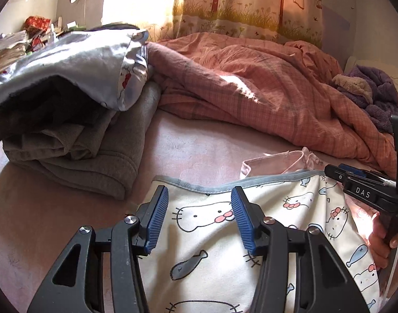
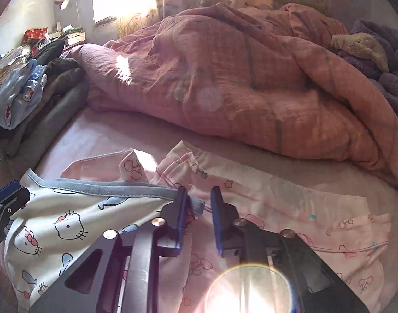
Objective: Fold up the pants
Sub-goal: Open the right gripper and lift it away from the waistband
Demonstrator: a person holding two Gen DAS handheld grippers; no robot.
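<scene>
White cat-print pants (image 1: 206,237) with a blue-grey waistband (image 1: 212,186) lie on the pink bed sheet. My left gripper (image 1: 199,194) hovers over them just short of the waistband, open, with the cloth below its blue pads and nothing pinched. In the right wrist view the pants (image 2: 68,224) reach my right gripper (image 2: 199,194). It stands open, and the waistband's end corner (image 2: 197,206) lies in the gap against the left pad, unclamped. A person's hand holds the right gripper (image 1: 361,191) at the pants' right edge. The left gripper (image 2: 8,203) shows at the far left.
A pink cherry-print garment (image 2: 290,208) lies spread under and to the right of the pants. A rumpled pink plaid quilt (image 1: 264,86) fills the back of the bed. Folded grey clothes (image 1: 94,151) topped by blue satin sit at left; purple fleece (image 1: 374,96) at right.
</scene>
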